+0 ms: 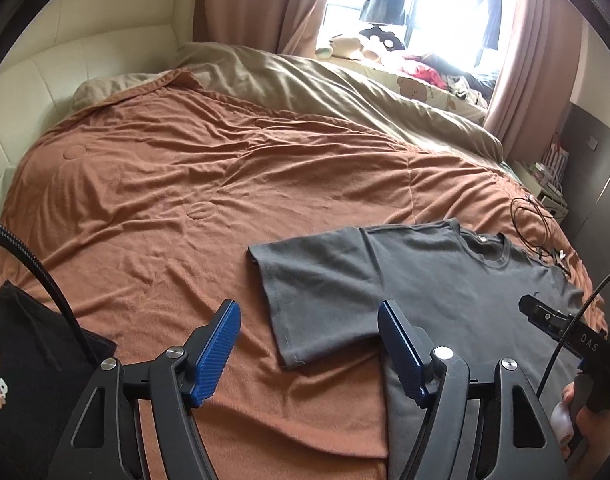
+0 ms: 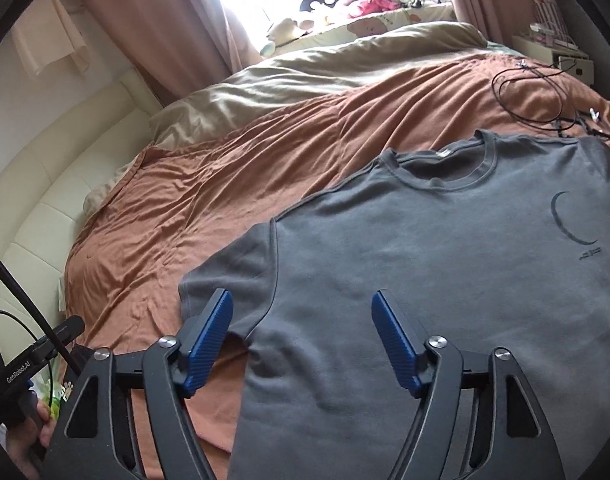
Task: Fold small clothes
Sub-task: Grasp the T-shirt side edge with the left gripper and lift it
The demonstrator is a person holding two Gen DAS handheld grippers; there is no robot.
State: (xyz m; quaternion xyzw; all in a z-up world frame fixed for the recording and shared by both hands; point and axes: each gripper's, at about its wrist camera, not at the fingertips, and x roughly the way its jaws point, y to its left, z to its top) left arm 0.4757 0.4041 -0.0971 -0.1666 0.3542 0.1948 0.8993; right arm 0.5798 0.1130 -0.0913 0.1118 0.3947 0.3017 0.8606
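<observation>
A grey T-shirt lies flat, front up, on the orange bedspread, collar toward the far side. Its left sleeve spreads out to the left. My left gripper is open and empty, hovering over that sleeve's lower edge. In the right wrist view the grey T-shirt fills the right half, with a dark crescent print. My right gripper is open and empty above the shirt's armpit area. The right gripper also shows in the left wrist view, over the shirt's chest.
A black garment with a paw print lies at the near left. A tangle of black cables lies on the bed beyond the collar. A beige duvet is bunched at the far side. A cream padded headboard stands left.
</observation>
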